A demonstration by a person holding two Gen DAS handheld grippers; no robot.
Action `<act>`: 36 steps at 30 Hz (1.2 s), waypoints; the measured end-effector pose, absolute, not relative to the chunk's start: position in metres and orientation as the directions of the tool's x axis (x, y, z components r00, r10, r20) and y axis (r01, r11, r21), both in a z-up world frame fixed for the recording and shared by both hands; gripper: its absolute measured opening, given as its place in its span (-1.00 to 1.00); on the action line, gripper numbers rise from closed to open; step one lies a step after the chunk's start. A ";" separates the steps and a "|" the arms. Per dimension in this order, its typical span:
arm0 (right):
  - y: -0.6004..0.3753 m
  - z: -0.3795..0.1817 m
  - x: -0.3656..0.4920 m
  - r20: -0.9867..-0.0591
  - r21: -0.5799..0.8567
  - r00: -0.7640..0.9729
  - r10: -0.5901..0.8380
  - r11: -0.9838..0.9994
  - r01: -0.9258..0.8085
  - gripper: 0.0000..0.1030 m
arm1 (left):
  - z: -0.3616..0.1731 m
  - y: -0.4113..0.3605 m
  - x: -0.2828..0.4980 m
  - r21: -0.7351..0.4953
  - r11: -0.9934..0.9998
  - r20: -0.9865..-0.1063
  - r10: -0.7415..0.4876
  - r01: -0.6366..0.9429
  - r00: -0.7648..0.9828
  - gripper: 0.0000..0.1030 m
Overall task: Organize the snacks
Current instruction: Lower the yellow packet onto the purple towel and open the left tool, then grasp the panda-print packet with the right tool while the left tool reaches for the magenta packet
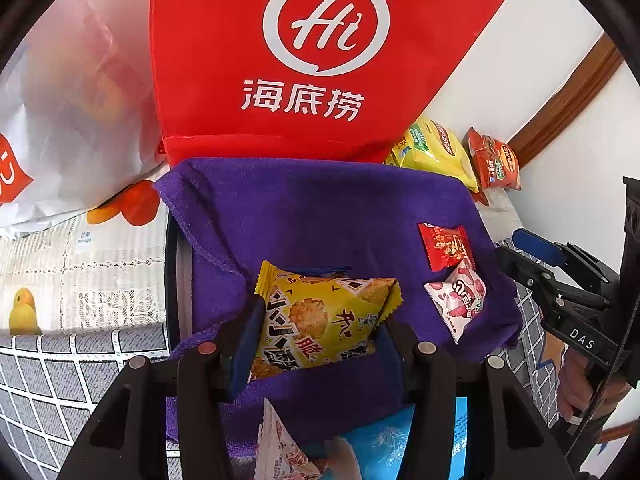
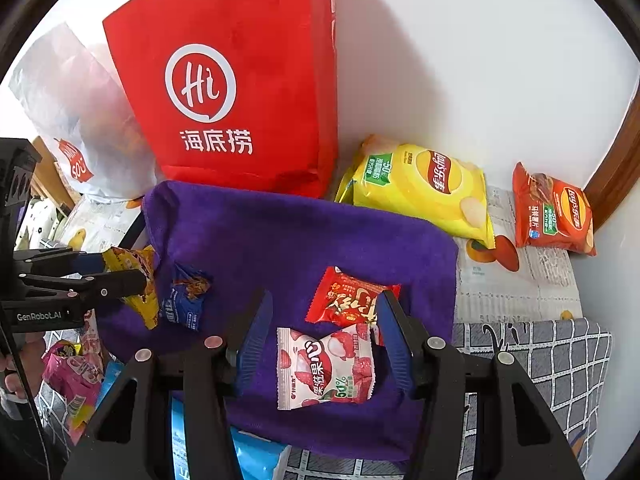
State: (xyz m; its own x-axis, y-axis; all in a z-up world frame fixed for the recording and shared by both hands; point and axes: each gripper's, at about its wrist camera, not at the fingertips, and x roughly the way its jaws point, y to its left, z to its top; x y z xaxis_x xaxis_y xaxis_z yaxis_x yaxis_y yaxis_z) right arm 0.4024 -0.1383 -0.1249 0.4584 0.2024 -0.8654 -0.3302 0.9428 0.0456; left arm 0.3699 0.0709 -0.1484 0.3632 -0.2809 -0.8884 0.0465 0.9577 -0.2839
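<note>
My left gripper [image 1: 316, 332] is shut on a yellow snack packet [image 1: 328, 316] and holds it just above the purple towel [image 1: 304, 216]; the packet also shows in the right wrist view [image 2: 136, 276]. My right gripper [image 2: 324, 340] is open, its fingers on either side of a white and pink lychee candy packet [image 2: 324, 368] on the towel [image 2: 280, 240]. A red snack packet [image 2: 348, 298] lies just beyond it, touching the right finger. A small blue packet [image 2: 186, 300] lies on the towel's left part. The red [image 1: 446, 246] and pink [image 1: 458, 300] packets show at right in the left wrist view.
A red tote bag [image 2: 232, 92] stands behind the towel, a white plastic bag [image 2: 80, 120] to its left. A yellow chip bag [image 2: 424, 188] and an orange chip bag [image 2: 552, 212] lie by the wall. More packets [image 2: 76, 376] lie at lower left. A blue package [image 1: 384, 444] lies under the towel's near edge.
</note>
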 end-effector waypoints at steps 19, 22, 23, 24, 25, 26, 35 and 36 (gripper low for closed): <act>-0.138 -0.121 0.401 -0.860 0.035 0.471 0.198 0.942 -0.333 0.05 | -0.151 0.071 0.371 -0.298 0.954 -0.895 -0.292 0.034 0.337 0.13; -0.137 -0.119 0.400 -0.858 0.031 0.475 0.196 0.942 -0.333 0.05 | -0.148 0.073 0.371 -0.309 0.951 -0.892 -0.299 0.027 0.340 0.24; -0.136 -0.118 0.399 -0.857 0.029 0.476 0.195 0.942 -0.333 0.06 | -0.146 0.074 0.370 -0.314 0.949 -0.890 -0.304 0.026 0.340 0.25; -0.136 -0.117 0.399 -0.855 0.029 0.480 0.195 0.943 -0.331 0.06 | -0.144 0.075 0.369 -0.316 0.949 -0.889 -0.304 0.024 0.343 0.28; -0.135 -0.116 0.398 -0.852 0.031 0.485 0.198 0.944 -0.329 0.07 | -0.140 0.077 0.368 -0.312 0.950 -0.888 -0.300 0.022 0.350 0.30; -0.135 -0.115 0.397 -0.849 0.033 0.489 0.199 0.945 -0.327 0.11 | -0.136 0.079 0.367 -0.308 0.951 -0.885 -0.294 0.020 0.361 0.30; -0.125 -0.100 0.380 -0.829 -0.020 0.533 0.171 0.943 -0.332 0.21 | -0.101 0.089 0.355 -0.331 0.943 -0.847 -0.307 0.022 0.434 0.34; -0.127 -0.097 0.376 -0.824 -0.014 0.540 0.170 0.947 -0.319 0.22 | -0.097 0.088 0.354 -0.336 0.942 -0.842 -0.311 0.024 0.441 0.34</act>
